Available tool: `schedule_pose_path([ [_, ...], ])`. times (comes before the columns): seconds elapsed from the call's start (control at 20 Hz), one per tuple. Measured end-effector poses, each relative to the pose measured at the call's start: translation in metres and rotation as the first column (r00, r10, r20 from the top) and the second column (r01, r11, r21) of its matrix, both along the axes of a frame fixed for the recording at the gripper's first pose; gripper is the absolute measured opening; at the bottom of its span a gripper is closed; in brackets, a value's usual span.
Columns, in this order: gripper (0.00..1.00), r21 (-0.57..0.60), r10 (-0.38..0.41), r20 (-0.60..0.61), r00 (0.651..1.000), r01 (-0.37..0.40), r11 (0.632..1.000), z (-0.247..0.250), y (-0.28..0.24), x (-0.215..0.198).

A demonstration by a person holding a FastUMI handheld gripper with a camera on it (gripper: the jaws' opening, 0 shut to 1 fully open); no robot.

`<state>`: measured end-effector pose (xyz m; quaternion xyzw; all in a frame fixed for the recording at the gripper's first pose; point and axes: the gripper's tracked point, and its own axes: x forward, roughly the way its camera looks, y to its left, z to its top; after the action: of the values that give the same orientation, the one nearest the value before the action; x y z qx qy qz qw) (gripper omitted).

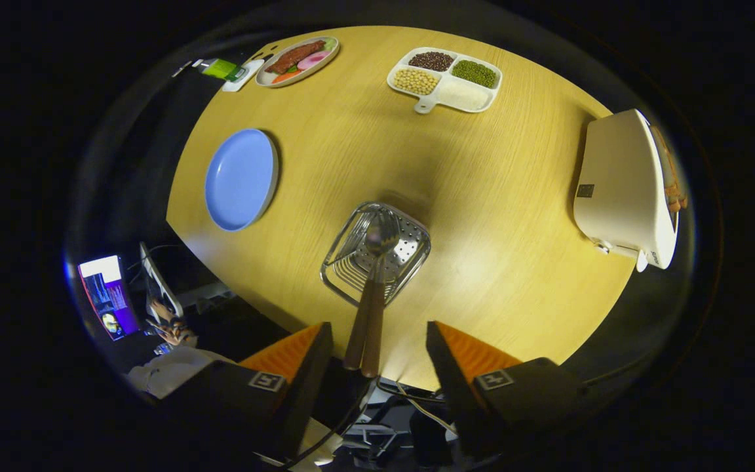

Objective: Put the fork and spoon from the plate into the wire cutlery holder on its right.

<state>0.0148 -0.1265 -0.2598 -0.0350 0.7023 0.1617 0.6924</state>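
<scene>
I look down from above onto a round wooden table (482,196). The wire cutlery holder (377,259) stands just ahead of my fingers. A spoon (381,236) and a fork stand in it side by side, heads down, and their brown wooden handles (367,328) rise toward me between my fingers. My gripper (377,357) is open, and neither finger touches the handles. The blue plate (241,178) lies bare to the left of the holder.
A white appliance (626,187) sits at the table's right edge. A white divided tray of beans and grains (446,80) and an oval dish of food (297,59) lie at the far side. A lit screen (107,295) and a person's hand (171,328) are left of the table.
</scene>
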Motion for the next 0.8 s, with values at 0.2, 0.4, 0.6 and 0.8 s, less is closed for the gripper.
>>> schedule_pose_path([
  [0.2,1.0,0.052,-0.07,0.093,0.993,0.065,0.997,0.014,-0.002,0.008],
  [0.4,0.99,0.087,-0.113,0.177,0.978,0.098,0.991,0.026,-0.009,0.001],
  [0.6,1.0,0.135,-0.205,0.27,0.941,0.174,0.975,0.044,-0.019,-0.005],
  [0.8,0.99,0.183,-0.27,0.376,0.886,0.215,0.959,0.074,-0.025,-0.012],
])
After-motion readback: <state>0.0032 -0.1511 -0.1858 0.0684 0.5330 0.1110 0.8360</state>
